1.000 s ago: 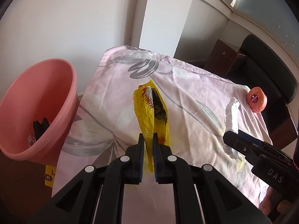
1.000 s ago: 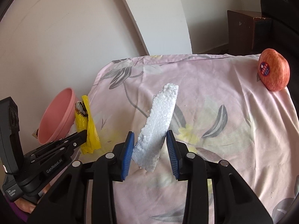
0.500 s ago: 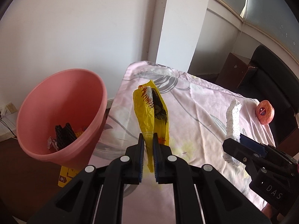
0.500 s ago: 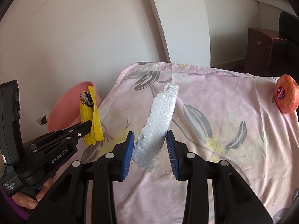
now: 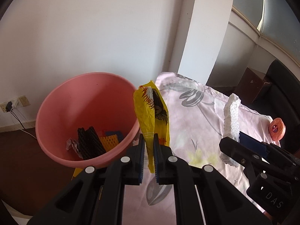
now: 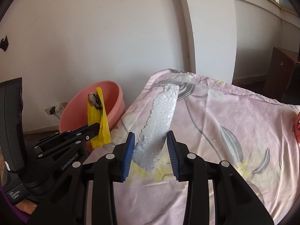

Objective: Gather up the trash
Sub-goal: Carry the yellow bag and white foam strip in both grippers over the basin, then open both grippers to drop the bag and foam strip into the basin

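Observation:
My left gripper (image 5: 149,146) is shut on a yellow snack wrapper (image 5: 151,112) and holds it upright just right of the rim of a pink plastic basin (image 5: 61,101). The basin holds black and orange foam netting and crumpled paper. My right gripper (image 6: 151,146) is shut on a white styrofoam strip (image 6: 159,123), held tilted above the pink flowered cloth (image 6: 234,131). The wrapper (image 6: 97,116) and basin (image 6: 112,93) also show at the left of the right wrist view.
A red apple (image 5: 277,129) with a sticker lies at the cloth's far right edge. A white pillar (image 5: 204,28) stands behind the table. A dark chair (image 5: 281,86) and a brown cabinet (image 5: 253,82) are at the right. A wall socket with a cable (image 5: 11,105) is at the left.
Both grippers have moved left toward the pink basin with their loads. The basin now fills more of the left wrist view and its contents show.

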